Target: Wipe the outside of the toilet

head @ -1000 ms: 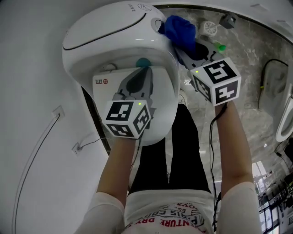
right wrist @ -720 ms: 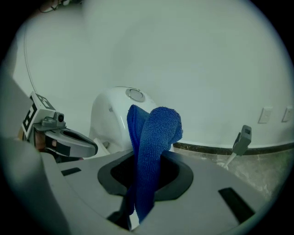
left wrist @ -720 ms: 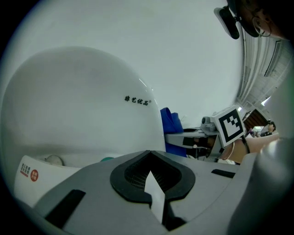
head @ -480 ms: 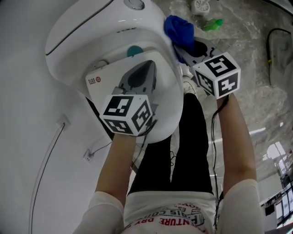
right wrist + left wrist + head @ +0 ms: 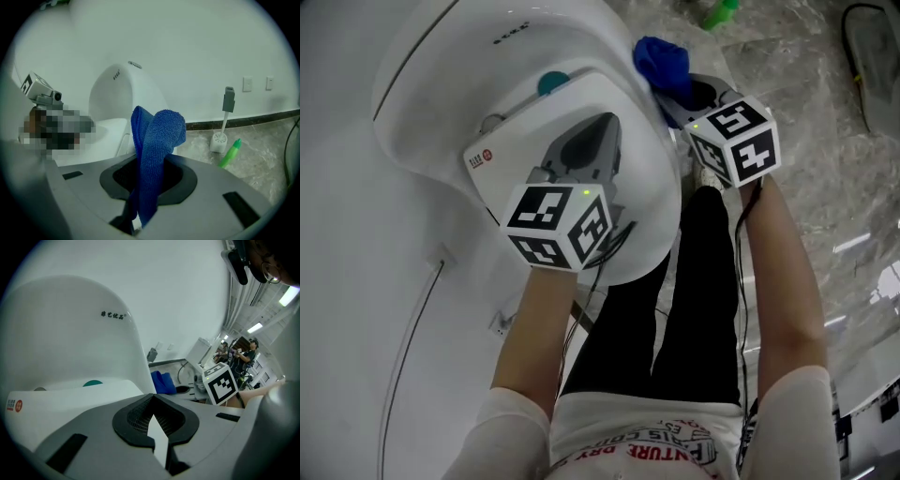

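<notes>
With both forearms (image 5: pixel 539 328) stretched forward, I held my left tool (image 5: pixel 602 129) pressed together and empty over the toilet (image 5: pixel 441 103), my right tool (image 5: pixel 677 92) pinching the blue cloth (image 5: pixel 664 61) beside its rim.

Marbled floor (image 5: pixel 265 157): toilet (image 5: pixel 117 93), brush holder (image 5: pixel 218 141), probably a green bottle (image 5: pixel 230 153)

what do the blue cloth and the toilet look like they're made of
The blue cloth looks like microfibre or terry with a matte finish: fine looped ribs show on its surface and it folds limply. The toilet is probably glazed ceramic, glossy white: it is smooth and rounded with a soft sheen, though some parts could be plastic.
</notes>
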`<act>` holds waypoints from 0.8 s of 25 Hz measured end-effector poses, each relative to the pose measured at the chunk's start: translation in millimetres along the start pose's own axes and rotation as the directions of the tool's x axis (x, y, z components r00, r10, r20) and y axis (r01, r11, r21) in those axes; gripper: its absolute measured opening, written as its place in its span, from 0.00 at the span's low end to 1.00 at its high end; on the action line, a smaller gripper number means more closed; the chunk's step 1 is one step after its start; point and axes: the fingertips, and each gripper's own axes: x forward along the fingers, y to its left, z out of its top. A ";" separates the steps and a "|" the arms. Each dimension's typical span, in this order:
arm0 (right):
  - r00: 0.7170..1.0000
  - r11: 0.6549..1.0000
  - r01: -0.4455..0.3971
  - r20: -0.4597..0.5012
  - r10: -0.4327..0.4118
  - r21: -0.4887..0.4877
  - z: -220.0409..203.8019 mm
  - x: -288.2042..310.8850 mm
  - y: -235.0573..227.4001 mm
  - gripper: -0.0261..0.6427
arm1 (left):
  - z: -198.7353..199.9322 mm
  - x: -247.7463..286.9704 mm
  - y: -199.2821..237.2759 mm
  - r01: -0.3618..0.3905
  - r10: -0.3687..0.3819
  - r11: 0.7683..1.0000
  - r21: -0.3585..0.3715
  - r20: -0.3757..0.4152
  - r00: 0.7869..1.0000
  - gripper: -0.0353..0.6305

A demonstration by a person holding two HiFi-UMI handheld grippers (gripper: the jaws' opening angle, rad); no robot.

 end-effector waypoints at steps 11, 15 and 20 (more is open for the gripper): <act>0.999 0.999 -0.015 -0.036 0.016 0.034 -76.8 -22.5 16.9 0.15 | -30.4 0.5 -56.9 0.052 -0.053 0.996 0.075 0.004 0.999 0.06; 0.999 0.998 -0.029 -0.032 0.031 0.060 -106.8 -34.2 30.4 0.15 | -50.3 -11.1 -75.9 0.026 -0.028 0.997 0.072 0.021 0.999 0.06; 0.997 0.996 -0.048 -0.057 0.053 0.076 -144.1 -50.6 47.8 0.15 | -82.8 -24.3 -100.7 -0.007 0.004 0.998 0.058 0.046 0.999 0.06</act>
